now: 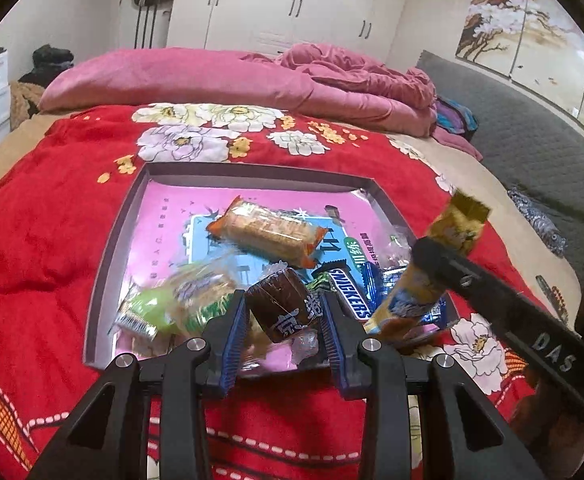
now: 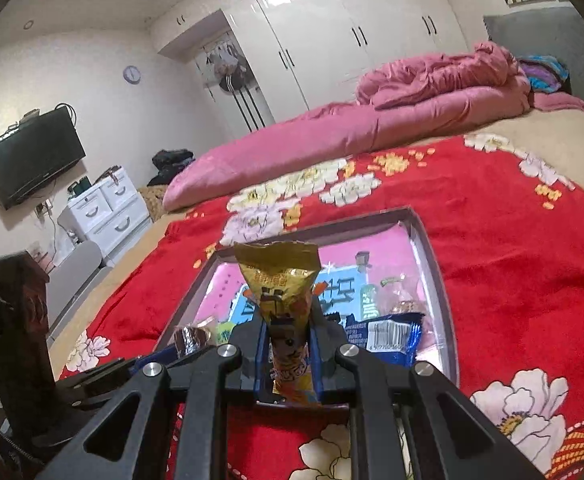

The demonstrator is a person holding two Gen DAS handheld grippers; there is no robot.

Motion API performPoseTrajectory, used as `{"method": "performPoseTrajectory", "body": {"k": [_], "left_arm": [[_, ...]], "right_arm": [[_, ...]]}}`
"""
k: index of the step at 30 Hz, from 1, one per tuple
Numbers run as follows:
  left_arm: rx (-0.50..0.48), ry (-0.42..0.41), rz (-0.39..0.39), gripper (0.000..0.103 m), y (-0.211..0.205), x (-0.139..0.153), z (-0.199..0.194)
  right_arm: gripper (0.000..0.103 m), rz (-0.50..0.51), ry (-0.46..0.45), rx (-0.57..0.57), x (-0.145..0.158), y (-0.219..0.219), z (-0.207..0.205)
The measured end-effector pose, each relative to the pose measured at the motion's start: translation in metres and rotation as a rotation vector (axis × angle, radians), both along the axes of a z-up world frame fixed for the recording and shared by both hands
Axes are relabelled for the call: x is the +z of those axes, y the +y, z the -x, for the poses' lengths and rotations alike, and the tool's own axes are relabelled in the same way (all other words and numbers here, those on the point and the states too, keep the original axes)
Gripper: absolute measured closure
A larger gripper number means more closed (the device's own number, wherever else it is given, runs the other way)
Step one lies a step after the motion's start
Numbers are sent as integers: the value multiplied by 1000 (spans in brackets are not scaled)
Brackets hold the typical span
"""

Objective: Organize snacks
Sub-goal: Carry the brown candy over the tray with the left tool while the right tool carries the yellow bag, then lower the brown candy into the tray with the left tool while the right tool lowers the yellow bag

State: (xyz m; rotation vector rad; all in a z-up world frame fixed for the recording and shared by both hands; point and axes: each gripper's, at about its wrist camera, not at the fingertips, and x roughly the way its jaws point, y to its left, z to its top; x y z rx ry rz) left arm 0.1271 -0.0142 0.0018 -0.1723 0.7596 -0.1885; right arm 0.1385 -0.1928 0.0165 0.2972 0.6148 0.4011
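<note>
A shallow grey-rimmed tray (image 1: 107, 240) with a pink floor lies on the red flowered blanket and holds several wrapped snacks. My left gripper (image 1: 285, 312) is shut on a brown wrapped cake (image 1: 281, 306) over the tray's near edge. Beside it lie a green-wrapped snack (image 1: 171, 304), an orange-wrapped biscuit pack (image 1: 267, 230) and a Snickers bar (image 1: 348, 292). My right gripper (image 2: 287, 344) is shut on a long yellow snack stick (image 2: 281, 280), held upright over the tray (image 2: 432, 256). In the left wrist view that gripper (image 1: 432, 256) comes in from the right with the yellow stick (image 1: 448, 236).
A blue wrapped snack (image 2: 388, 338) lies at the tray's near right. A pink quilt (image 1: 211, 76) is piled at the far side of the bed. White wardrobes stand behind it. A dark wooden post (image 2: 15, 320) and a white drawer unit (image 2: 103, 208) stand left of the bed.
</note>
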Motion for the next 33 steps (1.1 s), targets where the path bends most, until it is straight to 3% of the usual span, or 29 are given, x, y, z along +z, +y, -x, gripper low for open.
{"method": "performPoseTrajectory", "body": {"k": [18,28,33], "left_arm": [[-75,10,-29,65,-21,-8,-18],[-90,42,-30,65,-26,-16,-23],[-82,60,-18,65,-23,-19,-26]], "right_arm": [[85,6,80,-32,-23,-8,-20],[60,-49,93,-47,-25,-18,-21],[55,-51,95,-67,-25,-22,-21]]}}
